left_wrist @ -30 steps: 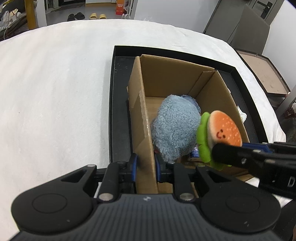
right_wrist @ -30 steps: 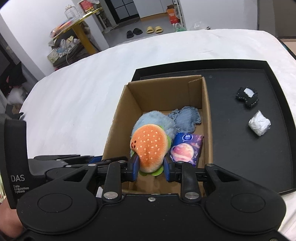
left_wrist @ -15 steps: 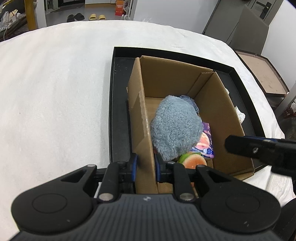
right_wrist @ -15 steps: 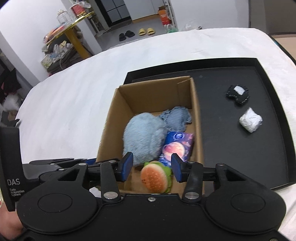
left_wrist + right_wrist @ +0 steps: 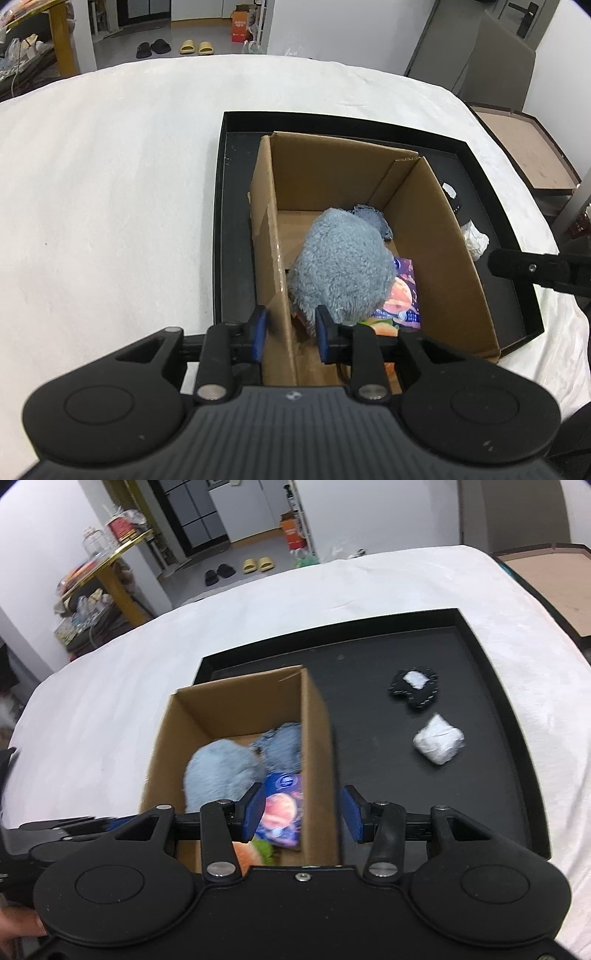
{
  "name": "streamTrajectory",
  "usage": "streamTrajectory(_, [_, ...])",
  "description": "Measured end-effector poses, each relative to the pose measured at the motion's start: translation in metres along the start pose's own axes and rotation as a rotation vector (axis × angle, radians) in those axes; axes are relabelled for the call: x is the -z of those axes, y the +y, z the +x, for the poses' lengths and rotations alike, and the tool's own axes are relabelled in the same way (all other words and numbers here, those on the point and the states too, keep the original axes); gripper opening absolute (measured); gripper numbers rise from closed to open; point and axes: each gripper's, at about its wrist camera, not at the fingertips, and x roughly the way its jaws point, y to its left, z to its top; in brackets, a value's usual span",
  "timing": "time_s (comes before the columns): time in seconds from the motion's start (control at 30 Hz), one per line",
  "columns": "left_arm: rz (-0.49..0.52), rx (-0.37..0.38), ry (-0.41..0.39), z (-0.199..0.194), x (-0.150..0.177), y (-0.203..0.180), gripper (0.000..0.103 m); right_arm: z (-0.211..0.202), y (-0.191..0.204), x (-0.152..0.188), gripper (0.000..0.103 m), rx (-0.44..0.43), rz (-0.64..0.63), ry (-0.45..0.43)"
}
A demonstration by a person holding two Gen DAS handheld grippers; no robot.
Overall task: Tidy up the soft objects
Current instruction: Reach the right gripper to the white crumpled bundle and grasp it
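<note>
Cardboard box (image 5: 436, 236) w/ blue plush (image 5: 340, 266), tissue pack (image 5: 402, 291), burger toy (image 5: 251, 853).

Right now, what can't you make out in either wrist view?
- Burger plush: mostly hidden behind the left hand-held gripper in the left view, and by the right one's body in the right view.
- Box contents: motion-blurred, right view.
- Tissue pack print: too small, partly under the blue plush.
- White wad: cut by the box wall, left view.

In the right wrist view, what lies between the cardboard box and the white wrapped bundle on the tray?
Nothing: between the cardboard box and the white wrapped bundle only bare floor of the black tray shows, in the right wrist view.
</note>
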Motion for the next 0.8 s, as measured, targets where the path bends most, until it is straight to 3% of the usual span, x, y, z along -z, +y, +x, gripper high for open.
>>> streamTrajectory(0.17, [0.001, -0.028, -0.003, 0.001, -0.004, -0.003, 0.039, 0.004, -0.019, -0.002, 0.046, 0.019, 0.020, -0.002])
streamTrajectory(0.33, [-0.012, -0.024, -0.018, 0.001, -0.007, -0.007, 0.056, 0.012, -0.036, -0.003, 0.058, 0.038, 0.026, 0.000])
streamTrajectory(0.5, [-0.011, -0.026, -0.035, 0.002, -0.012, -0.010, 0.067, 0.028, -0.052, -0.006, 0.063, 0.066, 0.036, 0.002])
streamTrajectory(0.63, [-0.010, -0.042, -0.030, 0.008, -0.015, -0.013, 0.068, 0.040, -0.065, -0.009, 0.072, 0.092, 0.059, -0.001])
streamTrajectory(0.8, [-0.010, -0.047, -0.017, 0.017, -0.019, -0.017, 0.069, 0.053, -0.078, -0.010, 0.075, 0.116, 0.063, 0.006])
